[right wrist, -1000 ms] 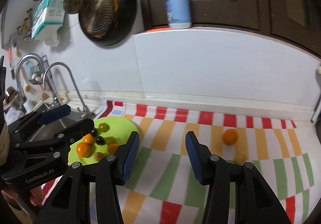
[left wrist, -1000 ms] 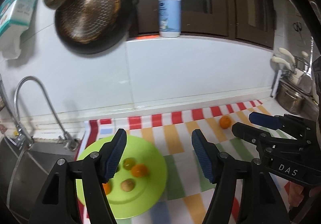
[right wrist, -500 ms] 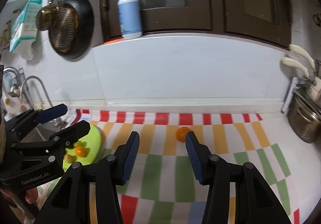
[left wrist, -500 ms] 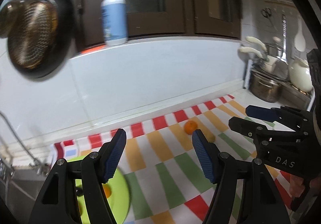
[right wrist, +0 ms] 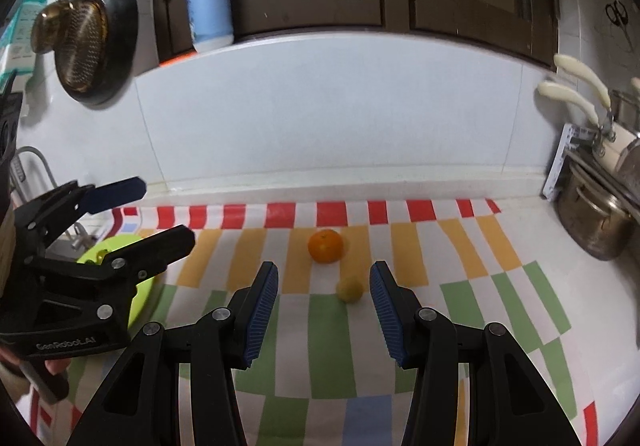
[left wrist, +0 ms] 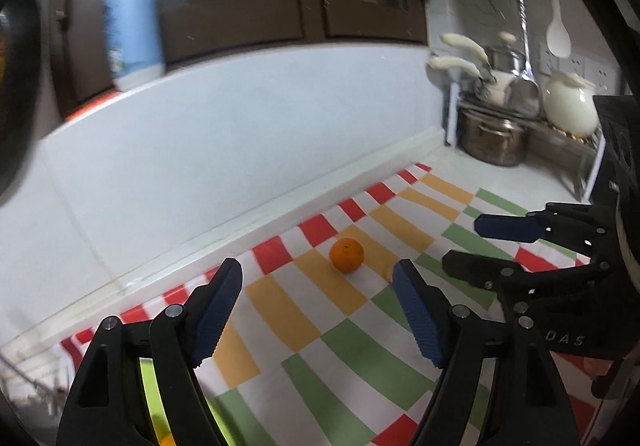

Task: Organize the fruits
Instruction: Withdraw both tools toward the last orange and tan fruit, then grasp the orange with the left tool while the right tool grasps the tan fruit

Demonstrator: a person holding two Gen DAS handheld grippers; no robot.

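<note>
An orange (right wrist: 325,245) lies on the striped cloth, with a small yellow fruit (right wrist: 349,289) just in front of it. My right gripper (right wrist: 323,294) is open and empty, and the yellow fruit lies between its fingertips, a little ahead. The orange also shows in the left wrist view (left wrist: 346,254). My left gripper (left wrist: 318,298) is open and empty, short of the orange. The green plate (right wrist: 138,288) lies at the cloth's left end, mostly hidden behind the left gripper (right wrist: 136,214); a sliver of the plate (left wrist: 150,406) shows in the left wrist view.
A steel pot (right wrist: 596,218) and a rack with white-handled utensils (right wrist: 576,86) stand at the right. A white jug (left wrist: 570,104) sits on the rack. A pump bottle (right wrist: 209,6) stands on the ledge. A pan (right wrist: 94,46) hangs on the wall. The right gripper (left wrist: 496,242) shows at right.
Both grippers have swung right, away from the plate and toward the orange. The yellow fruit now lies between the right gripper's fingertips. Both stay open.
</note>
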